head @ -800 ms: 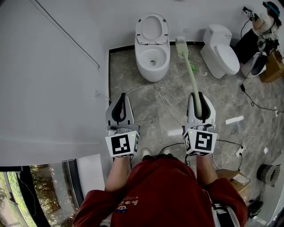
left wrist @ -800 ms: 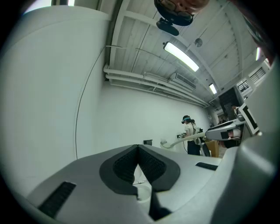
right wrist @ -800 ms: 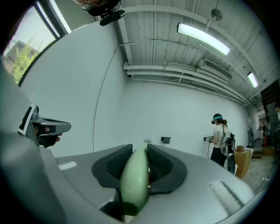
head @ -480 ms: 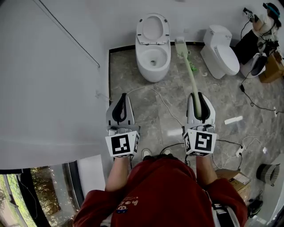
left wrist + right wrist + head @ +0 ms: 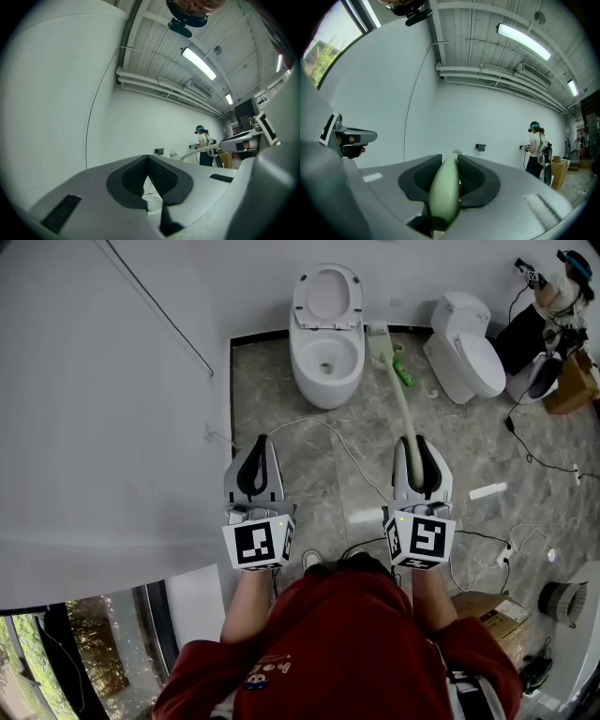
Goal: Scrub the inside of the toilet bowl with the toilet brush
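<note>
Nudged perhaps leftward, right gripper [image 5: 419,451] grips toilet brush [image 5: 401,395]; shirt print [image 5: 267,673] unreadable.

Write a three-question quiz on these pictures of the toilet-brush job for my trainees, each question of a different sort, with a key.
1. True or false: the left gripper holds the toilet brush.
2. Where is the brush head? A) inside the bowl of the open toilet; B) outside the bowl, beside the open toilet; C) clamped in the left gripper.
3. Fill in: the right gripper is shut on the brush's ____.

Key: 1 false, the left gripper is shut and empty; 2 B; 3 handle.
</note>
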Motion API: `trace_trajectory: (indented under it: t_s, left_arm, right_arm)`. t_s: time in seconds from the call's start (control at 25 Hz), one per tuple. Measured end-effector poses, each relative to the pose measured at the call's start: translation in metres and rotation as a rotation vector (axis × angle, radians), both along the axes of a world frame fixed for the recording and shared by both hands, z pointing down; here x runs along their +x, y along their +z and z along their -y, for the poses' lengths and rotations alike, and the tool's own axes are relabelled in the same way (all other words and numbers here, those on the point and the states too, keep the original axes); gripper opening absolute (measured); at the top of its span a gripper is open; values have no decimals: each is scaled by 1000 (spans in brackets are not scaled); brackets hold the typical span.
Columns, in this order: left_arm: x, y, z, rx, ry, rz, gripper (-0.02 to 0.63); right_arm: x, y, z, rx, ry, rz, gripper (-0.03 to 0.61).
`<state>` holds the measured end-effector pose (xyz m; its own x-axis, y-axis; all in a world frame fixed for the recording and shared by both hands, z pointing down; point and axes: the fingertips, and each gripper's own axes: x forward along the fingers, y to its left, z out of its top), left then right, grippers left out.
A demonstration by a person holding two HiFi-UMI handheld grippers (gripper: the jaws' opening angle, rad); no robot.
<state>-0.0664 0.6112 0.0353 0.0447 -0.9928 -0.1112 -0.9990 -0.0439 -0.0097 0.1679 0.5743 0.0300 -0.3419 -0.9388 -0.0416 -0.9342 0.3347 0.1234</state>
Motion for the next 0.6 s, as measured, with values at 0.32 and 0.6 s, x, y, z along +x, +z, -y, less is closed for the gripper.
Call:
trace_trajectory:
  t_s: [0.32,0.6]
  left_arm:
    - [-14,10,-11,-20,10,-4,6]
    - [-14,7,3,-13,4,0,6]
  right_arm:
    - [-17,8,-9,-17,-1,0,117]
    - [-18,13,8,-23,-7,15,117]
